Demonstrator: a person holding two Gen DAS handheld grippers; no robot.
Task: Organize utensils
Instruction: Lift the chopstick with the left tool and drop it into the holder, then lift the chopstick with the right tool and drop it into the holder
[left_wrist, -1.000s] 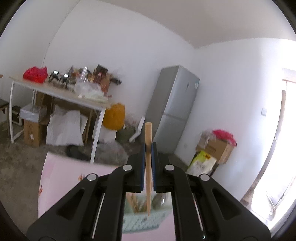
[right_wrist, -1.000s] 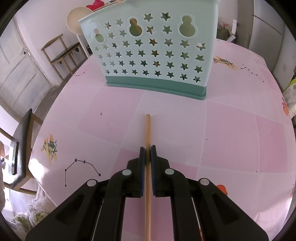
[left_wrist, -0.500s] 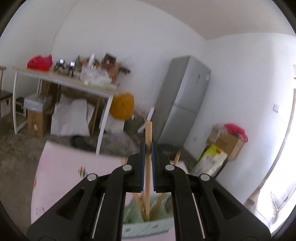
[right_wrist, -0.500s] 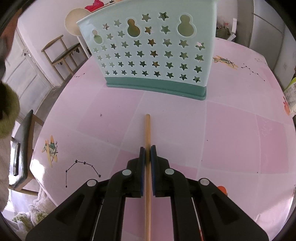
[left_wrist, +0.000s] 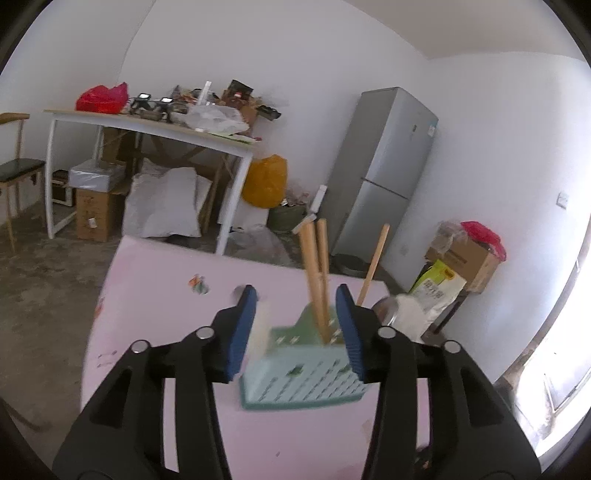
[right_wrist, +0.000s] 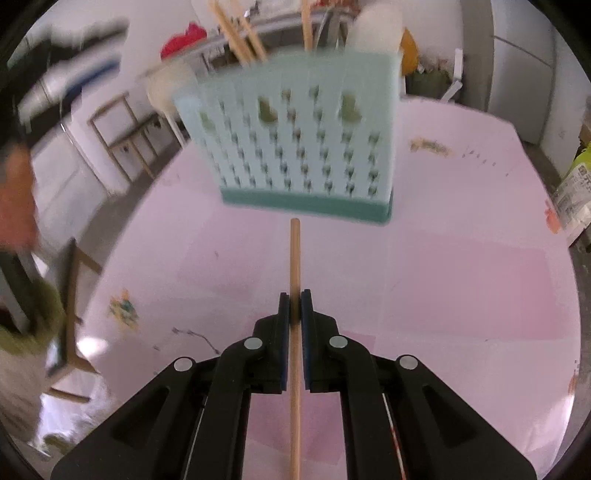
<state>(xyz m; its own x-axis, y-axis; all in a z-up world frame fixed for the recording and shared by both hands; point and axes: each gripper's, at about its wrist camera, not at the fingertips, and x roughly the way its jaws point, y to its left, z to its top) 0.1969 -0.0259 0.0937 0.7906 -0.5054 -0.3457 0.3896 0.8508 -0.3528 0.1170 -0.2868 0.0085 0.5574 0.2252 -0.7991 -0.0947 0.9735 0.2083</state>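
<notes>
A mint-green utensil holder (left_wrist: 306, 373) with star-shaped holes stands on the pink table (left_wrist: 155, 314). Three wooden sticks (left_wrist: 317, 273) stand upright in it. My left gripper (left_wrist: 295, 332) hovers just above the holder; its jaws are opening and the pads touch nothing, with the sticks showing in the gap beyond them. In the right wrist view the holder (right_wrist: 295, 147) stands ahead, blurred. My right gripper (right_wrist: 294, 317) is shut on a wooden stick (right_wrist: 294, 266) that points toward the holder's base.
A person's hand and green sleeve (right_wrist: 26, 258) are blurred at the left. A white jar (left_wrist: 406, 314) stands behind the holder. Beyond the table are a cluttered white desk (left_wrist: 155, 129), a grey fridge (left_wrist: 384, 166), boxes (left_wrist: 461, 258) and a chair (right_wrist: 122, 140).
My left gripper sank toward the holder and let go of its stick, which now stands in the holder. The right gripper rose slightly with its stick, bringing more of the holder into view.
</notes>
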